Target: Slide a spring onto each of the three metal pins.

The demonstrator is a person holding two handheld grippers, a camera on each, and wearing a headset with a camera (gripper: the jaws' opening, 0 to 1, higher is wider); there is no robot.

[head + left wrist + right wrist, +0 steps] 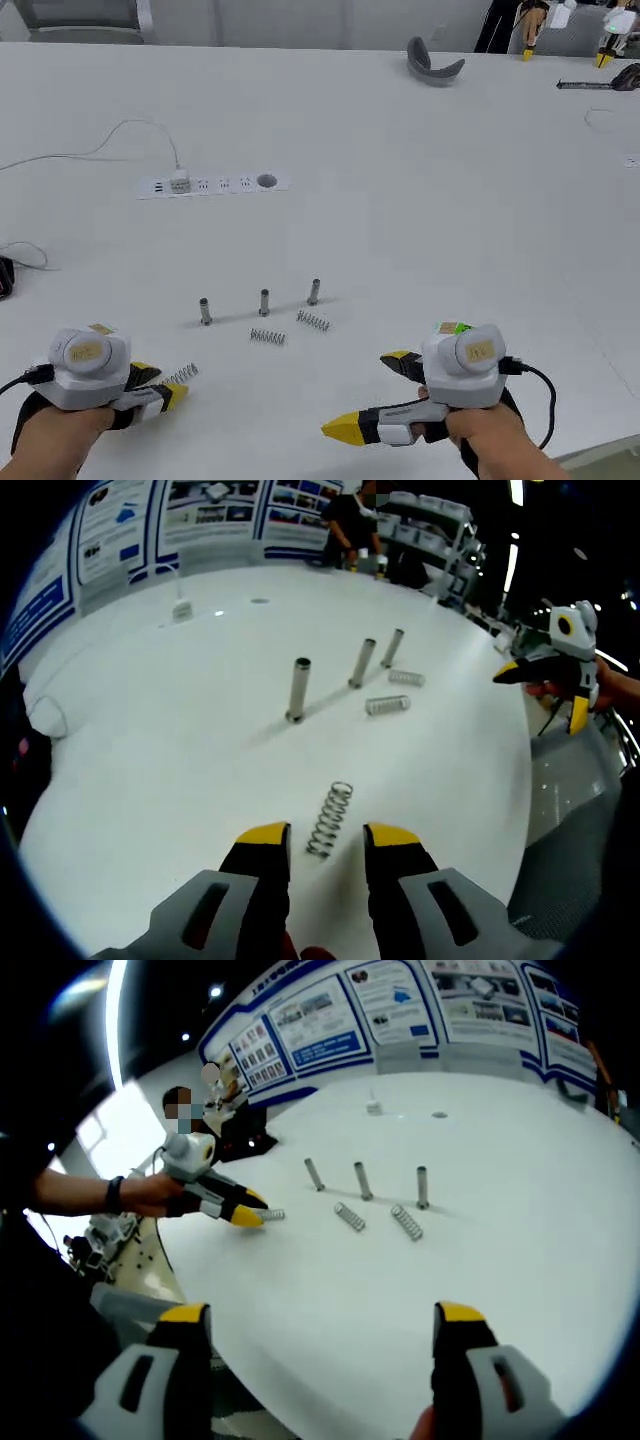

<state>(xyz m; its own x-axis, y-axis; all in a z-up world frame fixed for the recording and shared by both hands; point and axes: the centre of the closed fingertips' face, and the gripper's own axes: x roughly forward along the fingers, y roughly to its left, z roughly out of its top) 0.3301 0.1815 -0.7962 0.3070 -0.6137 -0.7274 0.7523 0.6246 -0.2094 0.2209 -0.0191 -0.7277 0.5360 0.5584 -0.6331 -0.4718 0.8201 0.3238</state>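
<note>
Head view has three short grey metal pins (264, 302) standing upright in a slanting row on the white table (420, 200), closer to its near edge than its far one, each bare. Two small coiled steel springs (313, 320) lie flat just on the near side of the row, apart from each other and from the pins. A third spring (330, 820) lies nearer the near edge. In the left gripper view its near end sits in the narrow gap between the yellow tips of the left gripper (329, 835), whose jaws stand slightly apart, not squeezing it. The right gripper (368, 393) hovers near the near edge with its jaws spread wide, holding nothing. A white power strip (215, 184) with a plugged-in cable lies beyond the pins, and a curved grey object (433, 62) rests by the far edge.
</note>
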